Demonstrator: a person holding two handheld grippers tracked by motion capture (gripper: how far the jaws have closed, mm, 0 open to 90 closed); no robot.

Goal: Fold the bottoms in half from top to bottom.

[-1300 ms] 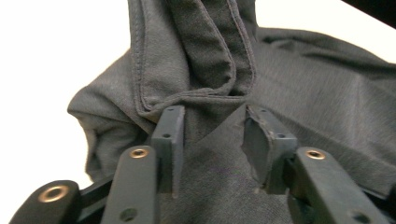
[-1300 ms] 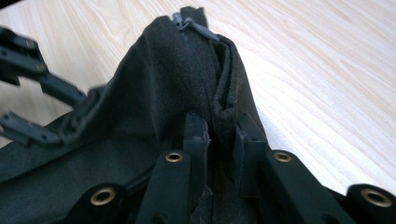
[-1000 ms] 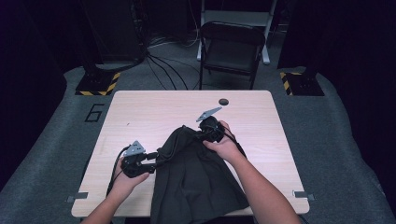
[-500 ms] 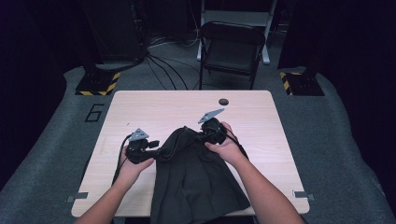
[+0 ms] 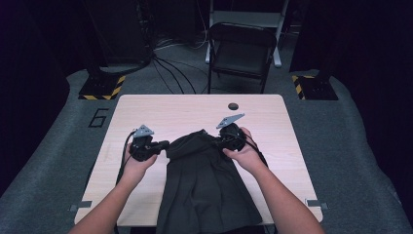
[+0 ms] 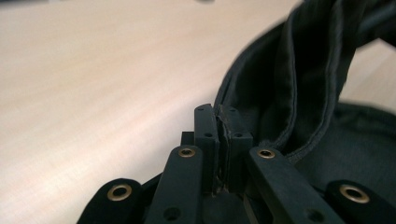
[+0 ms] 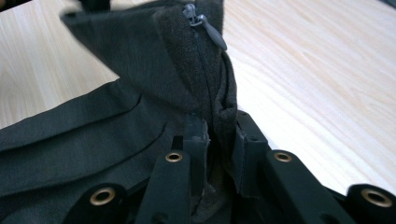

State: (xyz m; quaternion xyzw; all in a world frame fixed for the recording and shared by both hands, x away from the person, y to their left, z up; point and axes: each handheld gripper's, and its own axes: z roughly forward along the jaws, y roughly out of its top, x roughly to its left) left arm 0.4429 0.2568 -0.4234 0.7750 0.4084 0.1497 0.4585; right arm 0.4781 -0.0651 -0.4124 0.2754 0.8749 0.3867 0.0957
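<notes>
A dark pleated garment (image 5: 204,180) lies on the wooden table (image 5: 195,109), and its lower part hangs over the near edge. My left gripper (image 5: 165,145) is at the left end of the waistband. Its jaws have just been closing, and in the left gripper view the left gripper (image 6: 223,123) is shut on a thin fold of the garment's hem (image 6: 280,84). My right gripper (image 5: 217,142) holds the right end of the waistband. In the right gripper view the right gripper (image 7: 219,128) pinches thick fabric just below the zipper pull (image 7: 205,28).
A small dark round object (image 5: 233,106) lies on the table beyond the garment. A folding chair (image 5: 241,53) stands past the far edge. Bare wood lies to the left and right of the garment.
My left gripper has moved away from the person to the waistband's left end and shut on the fabric. The right hand has shifted slightly. The garment's top edge is now stretched wider.
</notes>
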